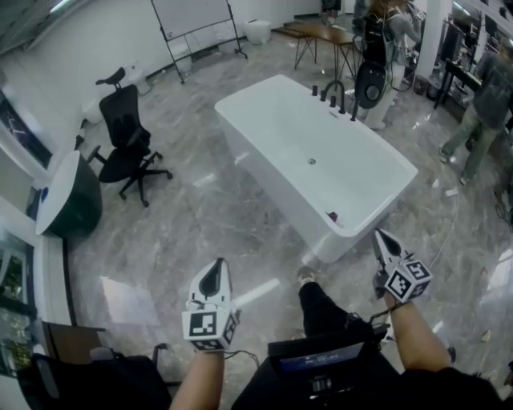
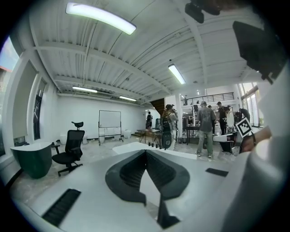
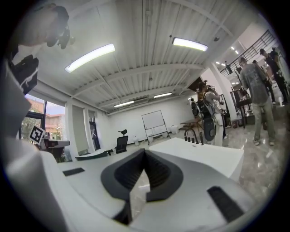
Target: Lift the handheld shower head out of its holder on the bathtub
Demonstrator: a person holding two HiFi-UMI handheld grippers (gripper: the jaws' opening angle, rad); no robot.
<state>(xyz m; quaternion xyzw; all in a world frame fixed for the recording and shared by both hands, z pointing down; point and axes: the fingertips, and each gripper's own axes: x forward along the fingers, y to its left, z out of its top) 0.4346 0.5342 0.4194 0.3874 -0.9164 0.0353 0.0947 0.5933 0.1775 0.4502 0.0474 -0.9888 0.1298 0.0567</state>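
Note:
The white freestanding bathtub (image 1: 264, 112) stands in the middle of the marble floor in the head view. At its far end sits a group of black fittings (image 1: 333, 94): an arched spout, small knobs and a slim upright black piece (image 1: 353, 106) that looks like the handheld shower head in its holder. Both grippers are well short of them, on the near side of the tub. My left gripper (image 1: 215, 266) is over the floor, jaws shut and empty. My right gripper (image 1: 379, 235) is by the tub's near corner, also shut and empty. Both gripper views show the tub (image 2: 136, 147) (image 3: 199, 152) ahead.
A black office chair (image 1: 128, 140) and a dark green rounded tub (image 1: 70, 196) stand at the left. A whiteboard (image 1: 196, 20) and a wooden table (image 1: 321, 34) are at the back. People (image 1: 481, 104) stand at the right beyond the tub.

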